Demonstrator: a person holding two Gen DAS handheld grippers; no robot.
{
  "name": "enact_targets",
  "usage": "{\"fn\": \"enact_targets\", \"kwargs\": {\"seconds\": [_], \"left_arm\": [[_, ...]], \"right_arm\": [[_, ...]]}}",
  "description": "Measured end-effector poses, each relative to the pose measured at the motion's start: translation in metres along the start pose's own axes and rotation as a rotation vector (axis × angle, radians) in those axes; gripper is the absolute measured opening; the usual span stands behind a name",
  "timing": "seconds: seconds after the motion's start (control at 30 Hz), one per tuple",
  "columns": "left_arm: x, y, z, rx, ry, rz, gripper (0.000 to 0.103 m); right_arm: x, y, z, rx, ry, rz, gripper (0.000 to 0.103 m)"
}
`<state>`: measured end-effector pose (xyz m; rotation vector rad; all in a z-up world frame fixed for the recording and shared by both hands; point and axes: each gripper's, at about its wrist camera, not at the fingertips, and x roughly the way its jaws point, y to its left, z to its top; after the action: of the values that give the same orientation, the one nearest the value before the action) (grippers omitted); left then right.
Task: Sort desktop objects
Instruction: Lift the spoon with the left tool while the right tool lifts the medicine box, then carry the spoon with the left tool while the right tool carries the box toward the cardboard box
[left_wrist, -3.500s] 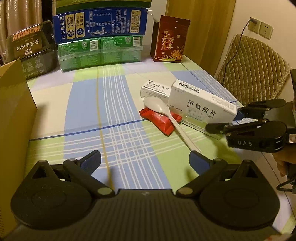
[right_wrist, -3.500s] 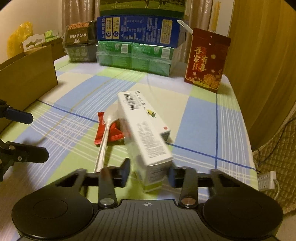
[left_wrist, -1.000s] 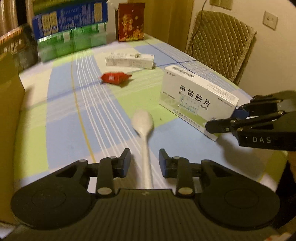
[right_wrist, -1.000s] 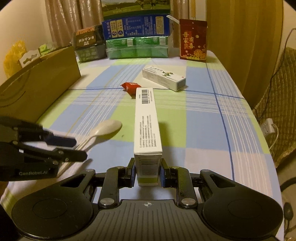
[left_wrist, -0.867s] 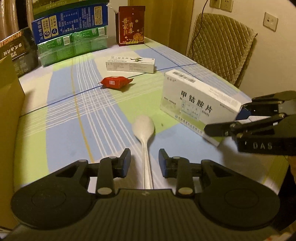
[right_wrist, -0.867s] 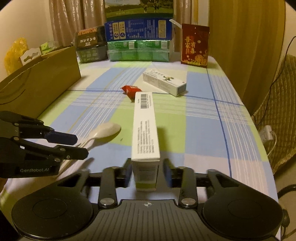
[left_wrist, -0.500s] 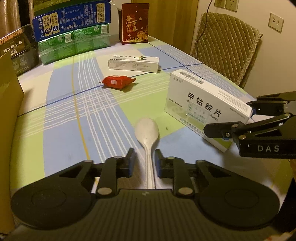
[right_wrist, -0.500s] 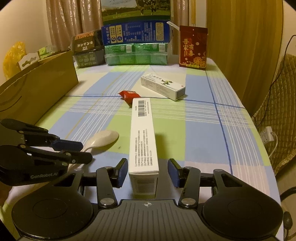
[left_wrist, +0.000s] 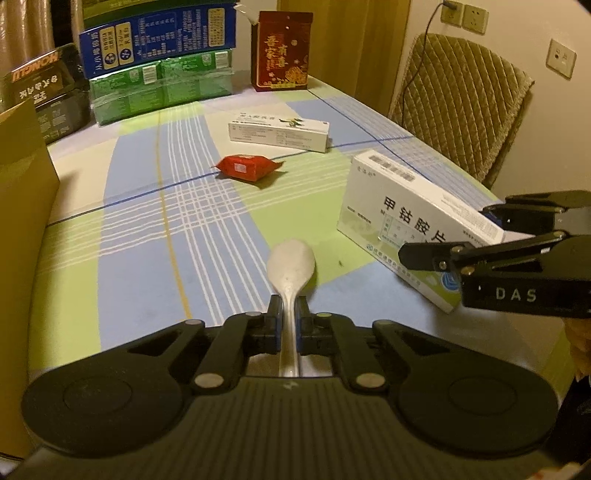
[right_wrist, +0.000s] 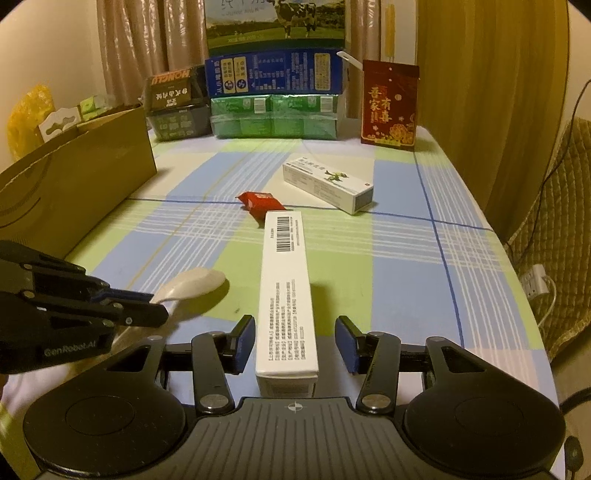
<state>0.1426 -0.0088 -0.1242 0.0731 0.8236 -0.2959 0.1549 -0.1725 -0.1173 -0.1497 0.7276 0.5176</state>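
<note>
My left gripper (left_wrist: 288, 325) is shut on the handle of a white plastic spoon (left_wrist: 291, 264), whose bowl points forward over the checked tablecloth. The spoon (right_wrist: 192, 282) also shows at the left of the right wrist view, held by the left gripper (right_wrist: 155, 306). A white medicine box (right_wrist: 286, 295) stands on its long edge between the fingers of my right gripper (right_wrist: 293, 345), which is open with gaps on both sides. The same box (left_wrist: 413, 221) appears at the right of the left wrist view, with the right gripper (left_wrist: 447, 236) around its near end.
A red snack packet (left_wrist: 247, 168) and a long white ointment box (left_wrist: 279, 131) lie mid-table. A brown cardboard box (right_wrist: 70, 192) stands along the left edge. Stacked cartons (right_wrist: 275, 99) and a red box (right_wrist: 389, 105) line the back. A quilted chair (left_wrist: 458, 107) stands at the right.
My left gripper has closed on the spoon handle. My right gripper has opened wider, letting go of the white medicine box, which stays standing on the table.
</note>
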Motion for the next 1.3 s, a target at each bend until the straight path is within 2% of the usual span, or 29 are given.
{"fn": "enact_targets", "kwargs": {"seconds": [0.43,0.53,0.57,0.6,1.0,1.3], "left_arm": [[-0.001,0.003,0.002,-0.021,-0.001,0.0,0.004],[-0.001,0.003,0.002,-0.023,-0.001,-0.001,0.004],[-0.001,0.002,0.002,-0.023,-0.001,-0.002,0.004],[-0.001,0.002,0.002,-0.021,-0.003,0.0,0.004],[-0.008,-0.001,0.004,-0.014,-0.017,0.001,0.004],[-0.038,-0.006,0.014,-0.012,-0.066,0.007,0.004]], "right_arm": [[0.008,0.005,0.006,-0.008,0.009,0.002,0.043],[0.01,0.005,0.005,-0.009,0.025,-0.005,0.033],[0.011,0.004,0.005,-0.007,0.029,-0.006,0.022],[0.011,0.005,0.005,-0.009,0.032,-0.009,0.022],[-0.006,0.006,0.007,-0.009,-0.044,-0.028,0.02],[-0.034,0.008,0.006,0.01,-0.053,-0.044,0.02]]}}
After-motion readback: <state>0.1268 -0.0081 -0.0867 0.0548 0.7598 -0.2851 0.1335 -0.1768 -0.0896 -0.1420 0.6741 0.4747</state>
